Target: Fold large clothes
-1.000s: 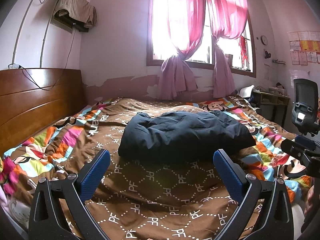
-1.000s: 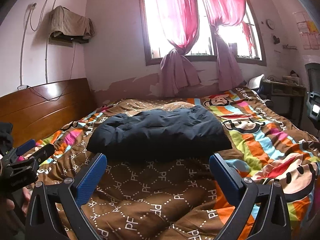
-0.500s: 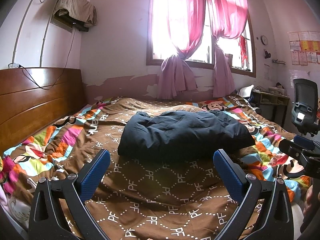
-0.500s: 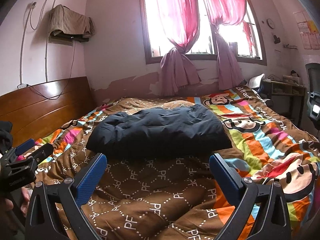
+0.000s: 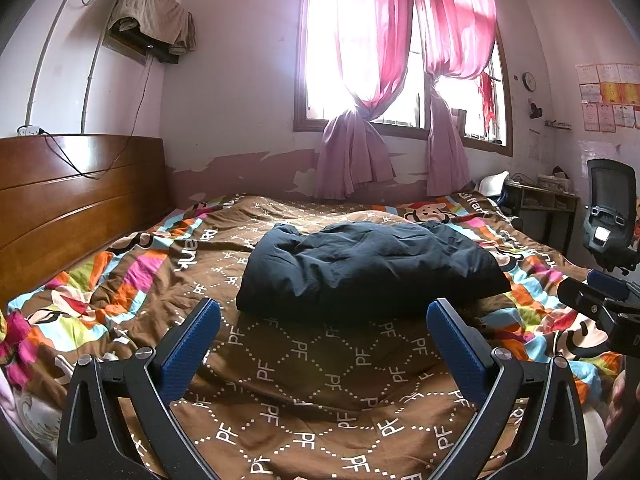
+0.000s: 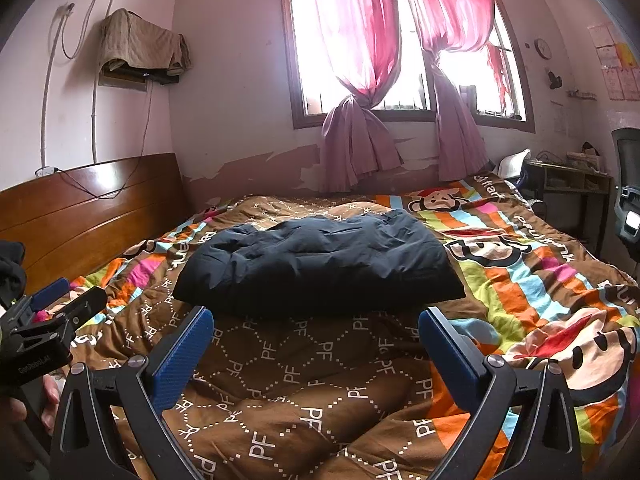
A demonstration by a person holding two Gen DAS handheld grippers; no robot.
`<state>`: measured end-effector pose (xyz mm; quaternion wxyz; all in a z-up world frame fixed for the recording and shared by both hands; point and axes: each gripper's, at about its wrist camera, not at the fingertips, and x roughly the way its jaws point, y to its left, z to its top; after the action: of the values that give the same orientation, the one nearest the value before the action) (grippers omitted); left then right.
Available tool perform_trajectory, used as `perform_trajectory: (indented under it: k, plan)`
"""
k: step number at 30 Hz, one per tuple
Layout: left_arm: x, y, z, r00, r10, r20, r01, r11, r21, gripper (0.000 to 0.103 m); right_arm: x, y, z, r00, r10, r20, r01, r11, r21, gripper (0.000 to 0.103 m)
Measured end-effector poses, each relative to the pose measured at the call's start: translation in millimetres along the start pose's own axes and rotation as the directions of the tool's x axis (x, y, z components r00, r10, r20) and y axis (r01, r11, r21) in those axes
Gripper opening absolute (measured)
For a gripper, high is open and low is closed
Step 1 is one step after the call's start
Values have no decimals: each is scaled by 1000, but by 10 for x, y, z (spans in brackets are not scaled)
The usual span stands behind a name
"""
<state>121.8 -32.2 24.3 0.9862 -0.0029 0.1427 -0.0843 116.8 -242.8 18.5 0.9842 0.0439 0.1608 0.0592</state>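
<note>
Left gripper [image 5: 323,316] is spread wide with nothing between its blue pads and hovers above the near part of the bed [image 5: 120,280]. Right gripper [image 6: 316,324] is likewise spread wide and empty, just to the right of the left one, and its tips show at the right edge of the left wrist view.

Bed: covered by a brown and multicoloured quilt [image 5: 320,380] that carries the garment. A wooden headboard [image 5: 72,200] closes the left side, and a window with pink curtains [image 5: 360,60] stands at the far wall.

Dark garment [image 5: 368,268]: a bulky navy bundle, already gathered into a rough rectangle, lying near the middle of the bed. Its long axis runs left to right, across the line of both grippers. It lies straight ahead of each gripper, on the far side of the fingertips, apart from them with a strip of bare quilt between.

Key relation: in the left wrist view the bundle's near left corner sits just beyond the left pad, and the bundle extends right past the right pad. In the right wrist view [image 6: 320,264] the bundle is nearly centred, its near right corner just beyond the right pad. Judgement: neither gripper is clearly nearer; each faces its own end of the near edge, so a forward reach by both would meet that edge across its length.

Smaller items: an office chair [image 5: 612,216] at the far right.
</note>
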Motion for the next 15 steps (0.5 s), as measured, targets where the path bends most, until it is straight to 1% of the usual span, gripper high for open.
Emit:
perform_trajectory:
  k: [15]
  plan:
    - [-8,-18,0,1000,2,3,-2,1000,5,101,-3,3,5,1000,0,0,0,1000,-1,103]
